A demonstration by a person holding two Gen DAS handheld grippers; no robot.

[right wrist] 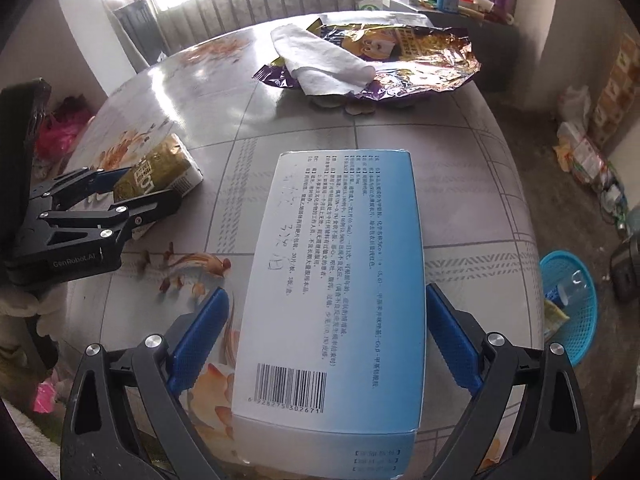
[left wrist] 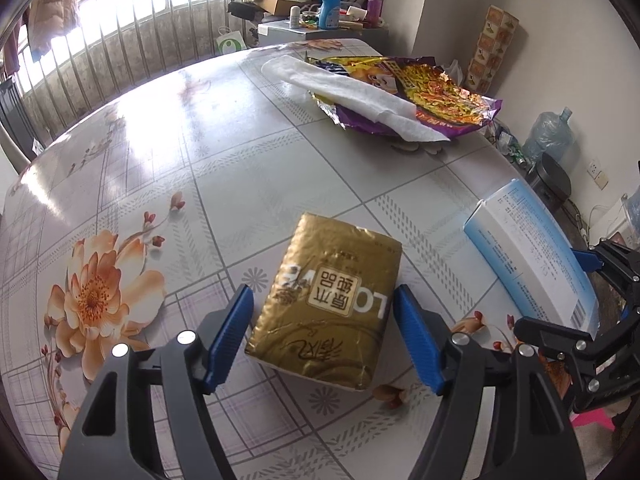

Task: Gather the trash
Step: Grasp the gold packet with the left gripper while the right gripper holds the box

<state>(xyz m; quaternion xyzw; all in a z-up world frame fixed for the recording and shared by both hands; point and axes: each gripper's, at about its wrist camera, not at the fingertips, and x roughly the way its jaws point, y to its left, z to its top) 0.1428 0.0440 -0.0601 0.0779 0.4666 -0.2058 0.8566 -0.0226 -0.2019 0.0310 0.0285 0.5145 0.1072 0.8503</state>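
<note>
A gold tissue pack [left wrist: 328,300] lies on the flowered table [left wrist: 160,140], between the blue pads of my left gripper [left wrist: 323,292]. That gripper is open, with a gap on the left and the right pad close to the pack. In the right wrist view, a long blue-and-white box [right wrist: 332,280] lies between the pads of my right gripper [right wrist: 326,290]. This gripper is open too, and table shows beside its left pad. At the table's far side, a white tissue sheet [left wrist: 352,92] rests on a torn purple-and-gold snack bag [left wrist: 448,92].
A blue plastic basket [right wrist: 576,312] holding a few items stands on the floor right of the table. Beyond it are a black bin [left wrist: 550,180] and a water jug [left wrist: 548,136]. A cluttered side table with a blue bottle [left wrist: 330,10] stands by the barred window. A nut shell [left wrist: 390,394] lies near the pack.
</note>
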